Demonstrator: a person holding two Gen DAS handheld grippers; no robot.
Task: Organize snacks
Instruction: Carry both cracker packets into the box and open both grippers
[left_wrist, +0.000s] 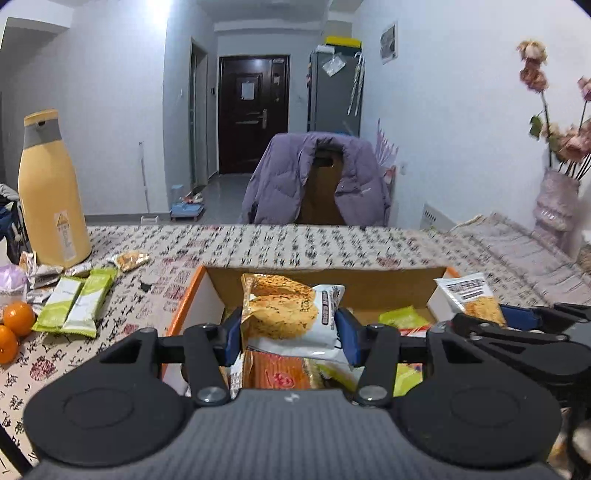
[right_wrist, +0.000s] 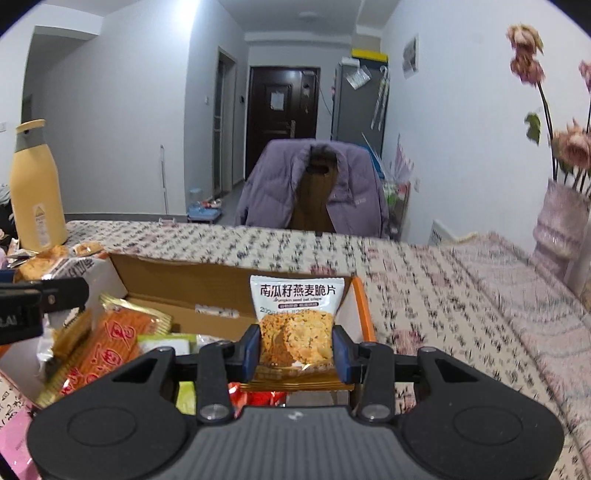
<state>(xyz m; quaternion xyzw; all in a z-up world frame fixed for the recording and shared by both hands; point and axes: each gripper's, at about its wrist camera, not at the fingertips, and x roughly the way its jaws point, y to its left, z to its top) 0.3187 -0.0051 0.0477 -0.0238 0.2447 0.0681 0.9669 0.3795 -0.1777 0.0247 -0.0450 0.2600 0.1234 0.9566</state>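
Left wrist view has the left hand-held gripper closed on a white crisp packet, blue pads pressing its two sides, the packet tilted a little and held over the open cardboard box with the orange edge. Inside the box, under the packet, lie an orange-red wrapper and yellow-green packets. At nine o'clock from the box, two green bars lie flat on the patterned worktop, with two oranges just beside them and a tall yellow bottle standing further back at ten o'clock. At three o'clock the right hand-held gripper shows, holding its own packet.

From the right wrist view, that right hand-held gripper is narrowly closed on an oat crisp packet, held upright above the box's right end. A purple jacket hangs on a chair at twelve o'clock beyond the worktop, and a vase of dried flowers stands at two o'clock.
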